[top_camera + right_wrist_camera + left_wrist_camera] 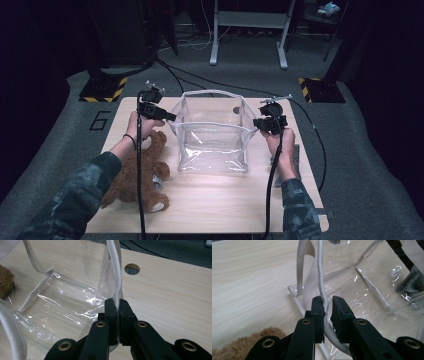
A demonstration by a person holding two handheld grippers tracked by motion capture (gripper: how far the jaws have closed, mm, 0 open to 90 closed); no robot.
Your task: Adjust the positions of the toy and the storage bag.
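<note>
We see a clear, colourless plastic bag point(214, 134) edged in white trim, with an off-white woven strap point(310, 282). The counter point(210, 200) is pale wood with fine grain. Both grippers, left point(172, 118) and right point(255, 123), are black with brass-coloured rivets. The plush bear point(137, 175) is brown. Our sleeves look like dark camouflage, though the light is dim. The floor point(370, 165) is grey.

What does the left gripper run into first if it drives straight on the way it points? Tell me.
Most likely the clear bag: the left gripper is shut on its white rim strap, pointing into the side wall. Depth is unclear.
</note>
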